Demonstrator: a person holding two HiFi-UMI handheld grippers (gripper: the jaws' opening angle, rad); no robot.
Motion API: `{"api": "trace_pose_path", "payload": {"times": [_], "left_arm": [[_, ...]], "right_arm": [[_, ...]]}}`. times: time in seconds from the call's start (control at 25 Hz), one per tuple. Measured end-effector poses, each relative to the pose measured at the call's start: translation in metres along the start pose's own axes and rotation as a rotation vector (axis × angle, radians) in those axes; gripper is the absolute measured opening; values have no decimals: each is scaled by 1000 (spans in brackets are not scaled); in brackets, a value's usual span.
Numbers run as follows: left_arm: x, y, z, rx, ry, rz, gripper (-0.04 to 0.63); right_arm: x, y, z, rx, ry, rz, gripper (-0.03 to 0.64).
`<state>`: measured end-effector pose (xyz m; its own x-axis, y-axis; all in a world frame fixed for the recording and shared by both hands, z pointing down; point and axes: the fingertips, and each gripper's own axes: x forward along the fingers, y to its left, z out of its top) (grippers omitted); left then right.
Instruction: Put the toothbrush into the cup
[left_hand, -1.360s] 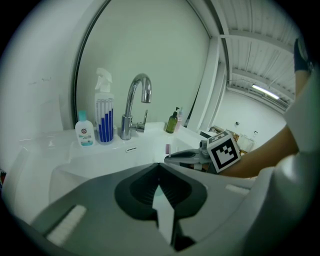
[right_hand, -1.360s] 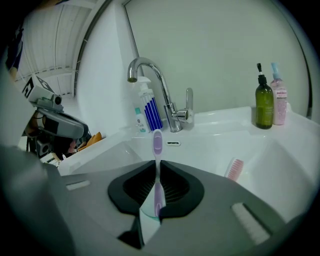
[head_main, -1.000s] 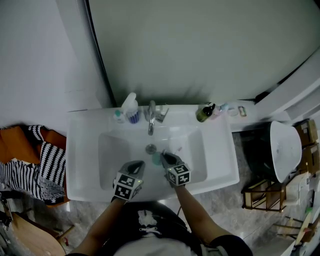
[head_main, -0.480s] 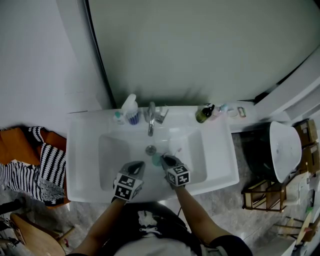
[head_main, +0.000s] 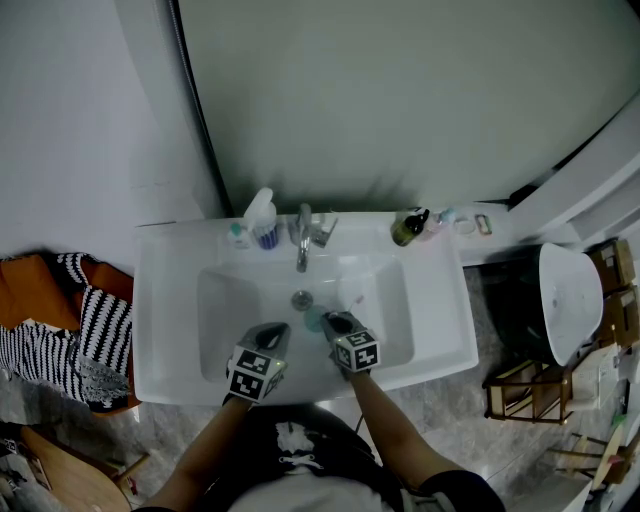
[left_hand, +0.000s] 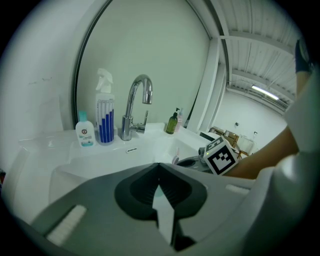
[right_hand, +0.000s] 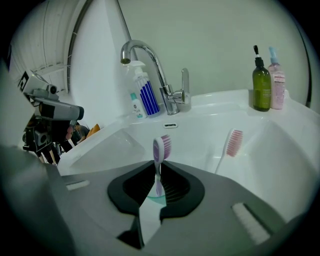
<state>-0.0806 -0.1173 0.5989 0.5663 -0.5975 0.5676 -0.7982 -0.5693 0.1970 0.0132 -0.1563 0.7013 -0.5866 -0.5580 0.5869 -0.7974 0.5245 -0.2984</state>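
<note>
Because the right claw (right_hand: 158, 172) pinches the purple-headed toothbrush (right_hand: 161, 148) upright by its thin handle just above the teal cup (right_hand: 156, 197) in the sink (head_main: 440, 330), a tilt or slack grip could drop it past the rim, beside the pink toothbrush (right_hand: 231, 144) lying to the right. The left claw (left_hand: 159, 175), left of the cup, is closed on nothing. Most of the cup is hidden behind the claw, so I cannot tell whether the handle's tip is inside.
</note>
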Motion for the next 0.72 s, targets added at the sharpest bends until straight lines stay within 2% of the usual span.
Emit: {"api": "trace_pose_path", "payload": {"times": [0.72], "left_arm": [[-1, -2, 0, -3, -3, -8, 0]], "right_arm": [[-1, -16, -10, 83, 77, -70, 32]]}}
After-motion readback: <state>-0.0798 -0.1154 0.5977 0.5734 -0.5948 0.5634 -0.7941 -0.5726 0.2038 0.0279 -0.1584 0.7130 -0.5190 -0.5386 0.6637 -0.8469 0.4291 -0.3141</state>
